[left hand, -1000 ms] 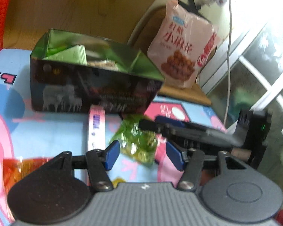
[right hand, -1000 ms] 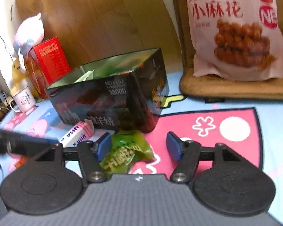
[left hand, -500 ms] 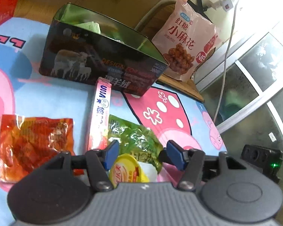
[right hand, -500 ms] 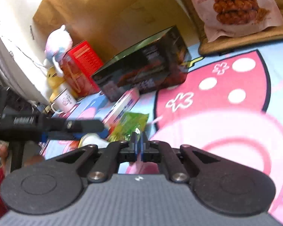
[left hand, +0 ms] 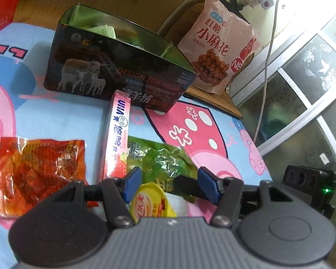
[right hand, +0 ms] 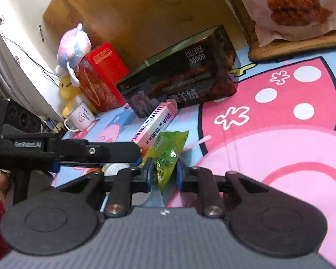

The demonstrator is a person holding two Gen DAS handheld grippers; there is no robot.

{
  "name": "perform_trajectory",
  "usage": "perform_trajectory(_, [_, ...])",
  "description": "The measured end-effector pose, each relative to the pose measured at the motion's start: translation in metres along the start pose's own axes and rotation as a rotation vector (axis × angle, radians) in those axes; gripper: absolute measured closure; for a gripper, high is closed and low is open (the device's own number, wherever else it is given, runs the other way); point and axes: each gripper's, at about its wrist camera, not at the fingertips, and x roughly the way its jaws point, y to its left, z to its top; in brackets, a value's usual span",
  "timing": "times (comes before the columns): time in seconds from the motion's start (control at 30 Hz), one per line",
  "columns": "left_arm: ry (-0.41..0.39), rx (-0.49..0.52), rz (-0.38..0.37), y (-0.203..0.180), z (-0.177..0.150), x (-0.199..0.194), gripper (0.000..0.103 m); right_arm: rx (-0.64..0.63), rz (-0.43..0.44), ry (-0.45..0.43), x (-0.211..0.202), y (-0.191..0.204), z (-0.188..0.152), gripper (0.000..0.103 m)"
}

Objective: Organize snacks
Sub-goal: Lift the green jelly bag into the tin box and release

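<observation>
Right wrist view: our right claw (right hand: pixel 162 174), shut a moment ago, now pinches the green snack bag (right hand: pixel 168 157). Left claw (left hand: pixel 165 187) waits apart. Box (right hand: pixel 181 85) at 12 o'clock comes next, we think.

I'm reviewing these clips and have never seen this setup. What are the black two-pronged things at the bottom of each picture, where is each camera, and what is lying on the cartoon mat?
No robot here: a person holds a two-finger gripper in each hand, with a fisheye camera on each looking forward along its fingers. One picture is the left gripper's view, the other the right gripper's.

On the cartoon mat lie a dark open box that already holds packets, a pink UHA candy box, a red snack packet, a green snack packet and a yellow-lidded cup. A big pink snack bag leans behind.

The left gripper is open above the cup, holding nothing. The right gripper's blue pads sit on either side of the green packet's corner; whether they pinch it I cannot tell.
</observation>
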Motion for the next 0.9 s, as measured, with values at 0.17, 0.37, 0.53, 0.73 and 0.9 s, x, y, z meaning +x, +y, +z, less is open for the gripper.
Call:
perform_trajectory(0.17, [-0.026,-0.033,-0.033,0.01,0.002,-0.013,0.04,0.113,0.032,-0.071,-0.016,-0.011,0.002,0.082])
perform_trajectory(0.37, [-0.073,-0.083,-0.136,0.017,0.01,-0.032,0.037,0.175,0.101,-0.133,-0.035,-0.009,0.015,0.082])
perform_trajectory(0.53, [-0.093,-0.049,-0.163,0.007,0.024,-0.036,0.042,0.175,0.176,-0.143,-0.026,0.005,0.032,0.082])
perform_trajectory(0.73, [-0.175,0.007,-0.082,0.003,0.068,-0.046,0.042,0.081,0.175,-0.184,0.0,0.028,0.071,0.082])
perform_trajectory(0.9, [-0.223,0.035,0.01,0.002,0.118,-0.032,0.038,-0.035,0.078,-0.238,0.03,0.036,0.11,0.08])
